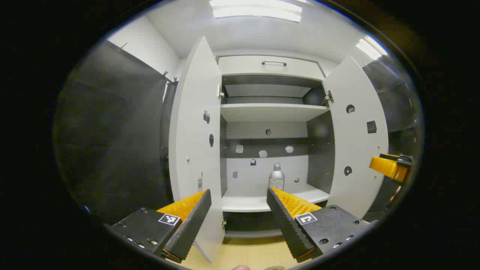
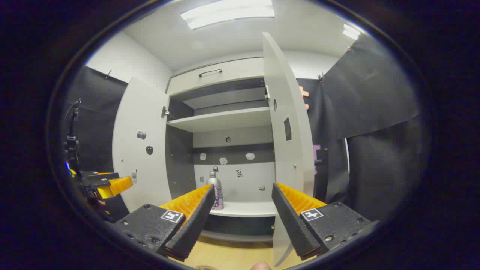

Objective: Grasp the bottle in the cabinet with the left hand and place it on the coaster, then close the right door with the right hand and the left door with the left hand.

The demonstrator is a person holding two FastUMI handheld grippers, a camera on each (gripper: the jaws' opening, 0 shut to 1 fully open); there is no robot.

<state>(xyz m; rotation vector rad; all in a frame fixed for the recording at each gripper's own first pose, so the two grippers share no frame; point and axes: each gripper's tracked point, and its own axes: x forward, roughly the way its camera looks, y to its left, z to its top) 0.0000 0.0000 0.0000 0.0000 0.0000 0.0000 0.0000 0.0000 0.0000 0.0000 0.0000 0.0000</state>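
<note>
Inside the cabinet [image 1: 270,112], on its lower shelf [image 1: 262,202], the bottle [image 1: 276,177] stood upright, well apart from both grippers. Both doors hung wide: the left door [image 1: 195,150] and the right door [image 1: 356,142]. The left gripper [image 1: 239,197] had its fingers spread with nothing between them. So did the right gripper [image 2: 243,192], held before the opening with its fingers parted.

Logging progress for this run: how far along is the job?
Nothing is done yet. The bottle stands on the cabinet's lower shelf, both doors open. The left gripper is open, facing it; the right gripper is open. Grasping, placing and closing both doors remain.
</note>
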